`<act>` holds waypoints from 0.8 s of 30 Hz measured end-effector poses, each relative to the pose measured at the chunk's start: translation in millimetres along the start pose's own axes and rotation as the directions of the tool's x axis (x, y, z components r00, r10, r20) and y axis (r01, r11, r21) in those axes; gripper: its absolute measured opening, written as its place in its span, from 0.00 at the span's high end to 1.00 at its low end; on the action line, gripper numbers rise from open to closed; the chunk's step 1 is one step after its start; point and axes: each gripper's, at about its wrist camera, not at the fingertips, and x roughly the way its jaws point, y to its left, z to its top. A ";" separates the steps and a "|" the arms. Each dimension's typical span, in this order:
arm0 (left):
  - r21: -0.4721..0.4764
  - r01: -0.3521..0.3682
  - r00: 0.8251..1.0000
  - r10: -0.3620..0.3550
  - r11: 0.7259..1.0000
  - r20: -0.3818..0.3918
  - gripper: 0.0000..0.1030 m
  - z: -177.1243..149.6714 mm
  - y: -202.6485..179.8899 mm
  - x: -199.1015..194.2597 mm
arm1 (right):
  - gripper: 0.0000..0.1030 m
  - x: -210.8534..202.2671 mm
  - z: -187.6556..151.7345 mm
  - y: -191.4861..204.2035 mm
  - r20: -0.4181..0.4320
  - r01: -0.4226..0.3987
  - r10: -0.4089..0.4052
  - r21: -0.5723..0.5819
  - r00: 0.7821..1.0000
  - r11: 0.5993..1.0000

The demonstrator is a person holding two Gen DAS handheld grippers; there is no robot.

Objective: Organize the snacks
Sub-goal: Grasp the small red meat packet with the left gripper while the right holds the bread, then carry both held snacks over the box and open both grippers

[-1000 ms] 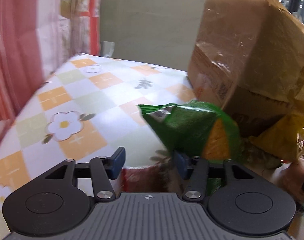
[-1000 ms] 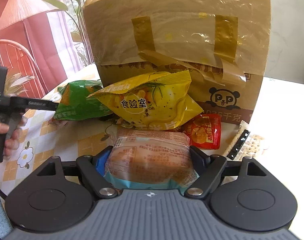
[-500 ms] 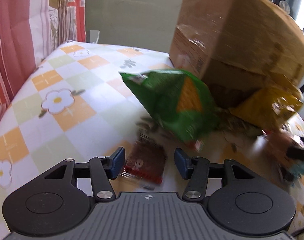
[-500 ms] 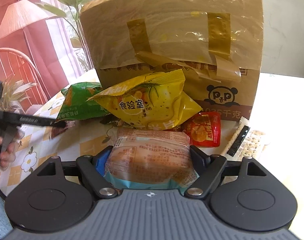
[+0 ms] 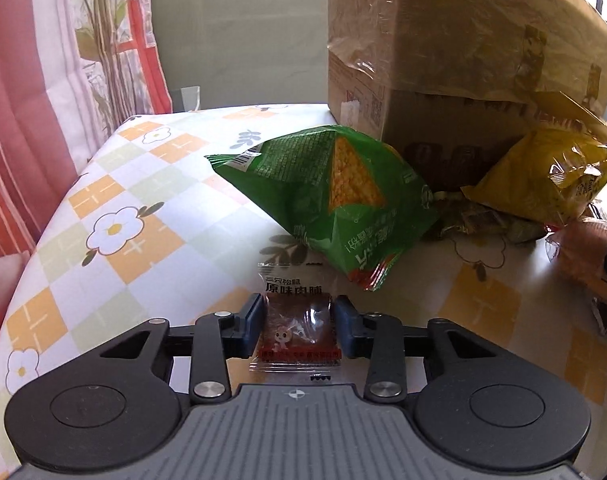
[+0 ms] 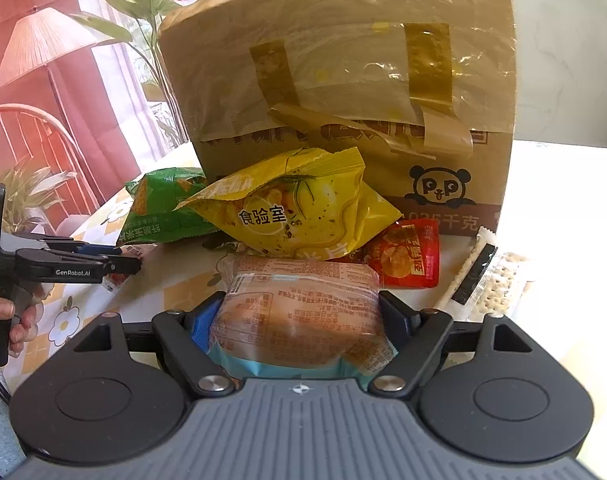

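My left gripper [image 5: 298, 322] has its blue pads closed against a small clear-and-red jerky packet [image 5: 297, 320] lying on the flowered tablecloth. A green corn-chip bag [image 5: 335, 204] lies just beyond it. My right gripper [image 6: 299, 320] is shut on an orange wrapped bread packet [image 6: 299, 316]. In the right wrist view a yellow chip bag [image 6: 295, 208], the green bag [image 6: 159, 208], a red snack packet [image 6: 407, 256] and a cracker packet [image 6: 487, 276] lie ahead. The left gripper [image 6: 115, 264] shows at the left there.
A large taped cardboard box [image 6: 343, 80] with a panda print stands behind the snacks; it also shows in the left wrist view [image 5: 443, 52]. The table's left edge [image 5: 43, 224] borders a red striped cushion. A plant and lamp stand beyond.
My left gripper has moved forward and down over the jerky packet and its pads have closed onto it. The right gripper still holds the bread packet, little moved.
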 end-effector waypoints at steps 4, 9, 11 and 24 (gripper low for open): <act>-0.038 0.017 1.000 -0.017 0.999 0.000 0.63 -8.3 -9.1 -11.2 | 0.22 -1.5 0.1 1.4 -0.009 0.004 -0.004 -0.015 1.000 1.000; -0.091 0.088 0.996 -0.087 0.992 0.015 0.63 -22.4 -28.6 -32.7 | 0.23 -13.8 -4.7 6.6 -0.011 -0.012 0.011 -0.073 1.000 0.997; -0.103 0.124 0.992 -0.122 0.987 0.024 0.63 -26.3 -39.9 -41.0 | 0.23 -19.6 -5.9 8.1 -0.009 -0.020 0.020 -0.091 1.000 0.996; -0.048 0.254 0.957 -0.244 0.966 0.156 0.63 -2.2 -86.3 -82.3 | 0.24 -62.2 9.2 6.0 0.088 -0.067 0.074 -0.071 0.993 0.995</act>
